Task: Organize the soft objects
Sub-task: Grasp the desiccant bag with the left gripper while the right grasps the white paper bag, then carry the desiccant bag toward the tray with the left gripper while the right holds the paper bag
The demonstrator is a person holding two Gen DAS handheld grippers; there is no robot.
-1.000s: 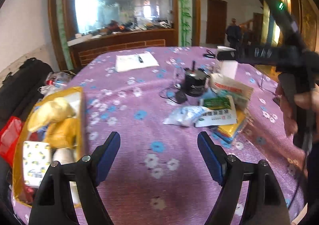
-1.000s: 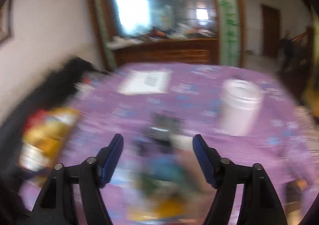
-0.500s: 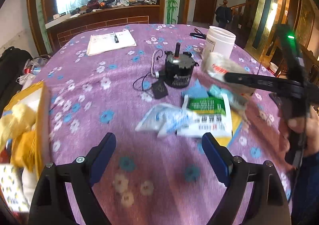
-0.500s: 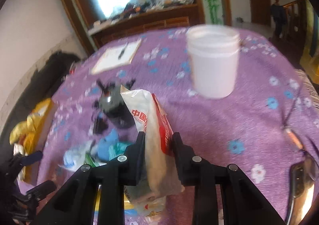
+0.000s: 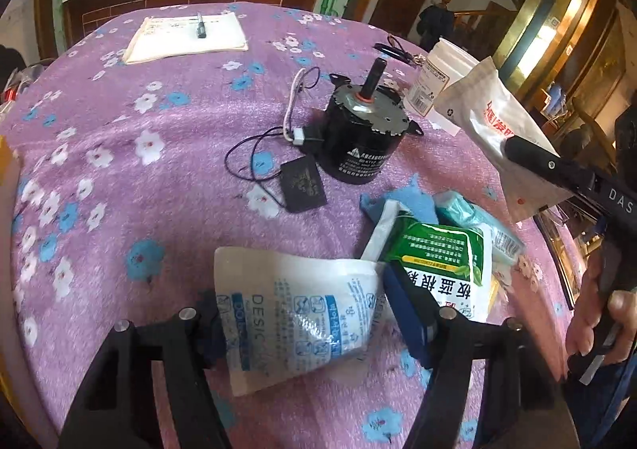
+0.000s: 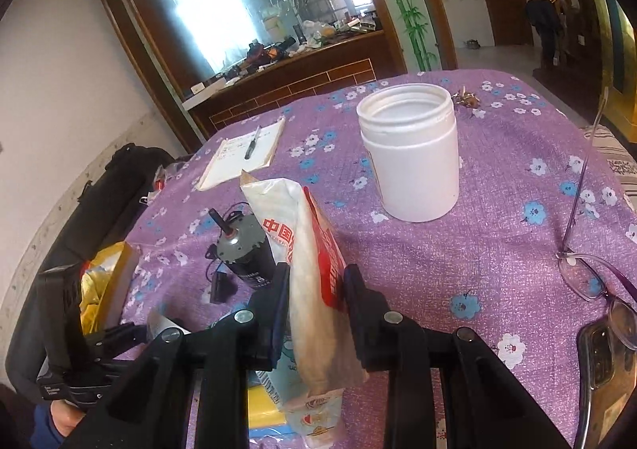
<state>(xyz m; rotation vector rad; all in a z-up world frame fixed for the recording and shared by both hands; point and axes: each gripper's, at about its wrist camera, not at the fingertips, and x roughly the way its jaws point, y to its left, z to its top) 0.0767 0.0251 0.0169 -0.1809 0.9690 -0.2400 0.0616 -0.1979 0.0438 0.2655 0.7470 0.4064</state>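
1. Your left gripper straddles the white desiccant pouch lying on the purple flowered cloth; its fingers are apart, and I cannot tell if they press it.
2. Beside it lies a green-and-white packet, with the black motor beyond.
3. Your right gripper is clamped on a white-and-red bag, lifted off the cloth, near the white jar.

the left wrist view sits low and close over the purple tablecloth, looking forward across it toward the far counter. the right wrist view rides higher, facing the mirror wall. both share the black motor, white jar and notepad.
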